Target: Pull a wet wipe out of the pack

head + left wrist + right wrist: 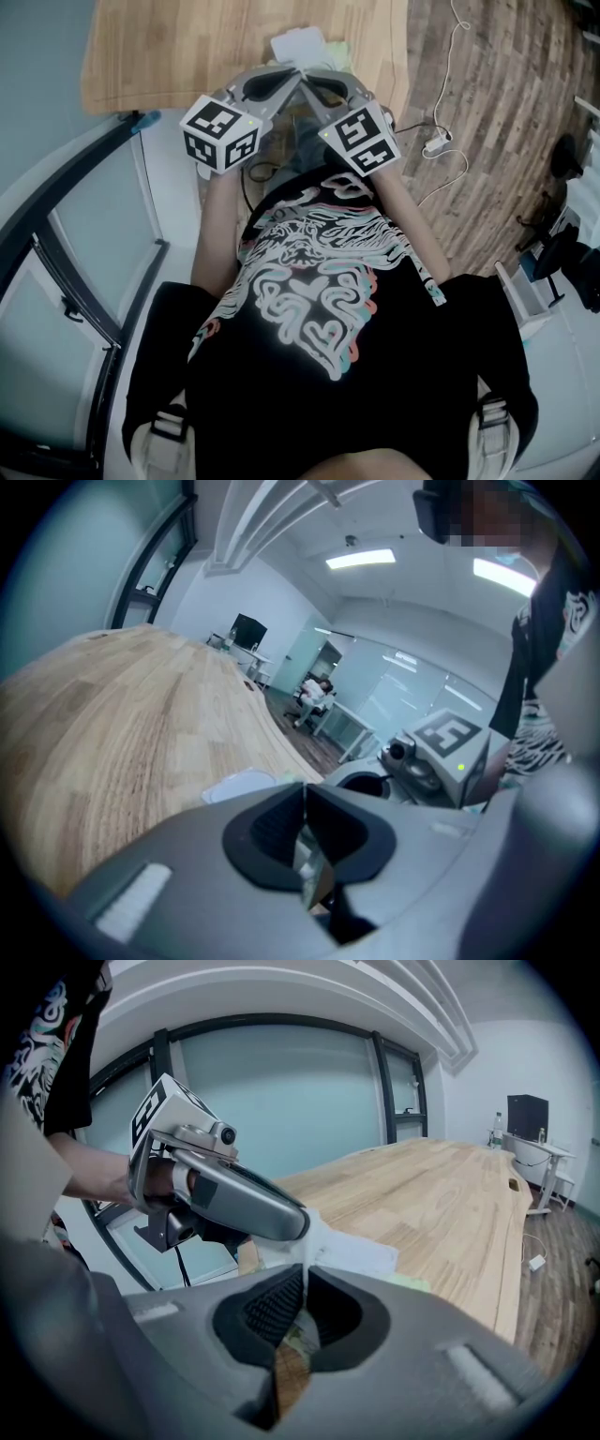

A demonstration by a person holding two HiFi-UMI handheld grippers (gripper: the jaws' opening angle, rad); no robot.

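- The pack (298, 45) lies at 12 o'clock in the head view, just inside the near edge of the tabletop (169, 56), with both grippers meeting over it.
- The right gripper (305, 1274) comes in from 5 o'clock; its jaws are pinched on a thin white sliver – the wet wipe (305, 1251) – which runs up from the tips toward the pack's white top.
- The left gripper (305, 794) comes in from 7 o'clock with its jaws together, tip down at the pack's near side. Whether any film is nipped between them I cannot tell.
- The wipe is likely light, limp and damp – soft enough to stretch or tear, and slick enough to slide out of a shallow pinch. It is best taken by a free corner, well between the pads.
- The pack probably weighs little and would lift with the wipe unless pinned near the opening.
- The pack has a smooth, rounded white lid with a pale green film edge at 3 o'clock.
- The tabletop is matte light wood with straight grain.
- The jaws have dark ribbed pads in grey shells.
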